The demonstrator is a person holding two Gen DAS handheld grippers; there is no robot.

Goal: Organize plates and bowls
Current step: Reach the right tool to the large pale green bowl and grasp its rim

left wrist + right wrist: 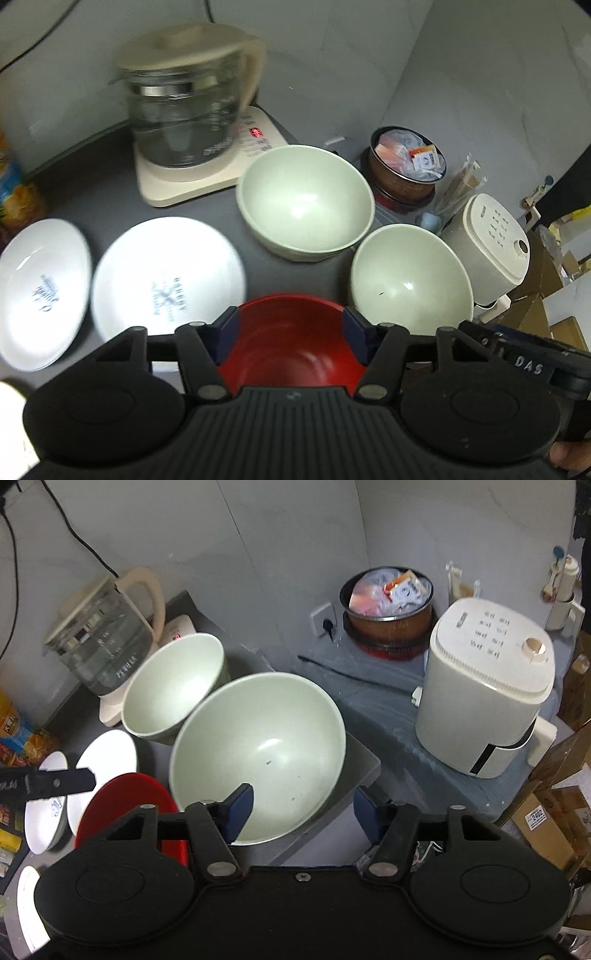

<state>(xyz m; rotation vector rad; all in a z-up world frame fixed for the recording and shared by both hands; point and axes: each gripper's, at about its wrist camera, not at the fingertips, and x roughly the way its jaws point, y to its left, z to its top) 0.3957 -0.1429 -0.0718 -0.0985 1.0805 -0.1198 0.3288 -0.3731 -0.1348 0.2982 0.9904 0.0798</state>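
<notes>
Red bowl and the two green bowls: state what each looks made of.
Red bowl: probably lacquered plastic or melamine, smooth and glossy with soft reflections. Green bowls: likely glazed ceramic or melamine, pale satin surface with small bright highlights; cannot tell which.

Bowls and plates crowd my bench [110, 177]: kettle [184, 110] behind, white cooker [487, 686] right; only a bare strip before the kettle stays passable.

two pale green bowls [306, 203] [410, 277] sitting on the bench, one red bowl [291, 343] showing up front, two white plates [166, 273] [40, 291] lying flat, one glass kettle [188, 99] standing behind, one white cooker [487, 686] sitting off right
</notes>
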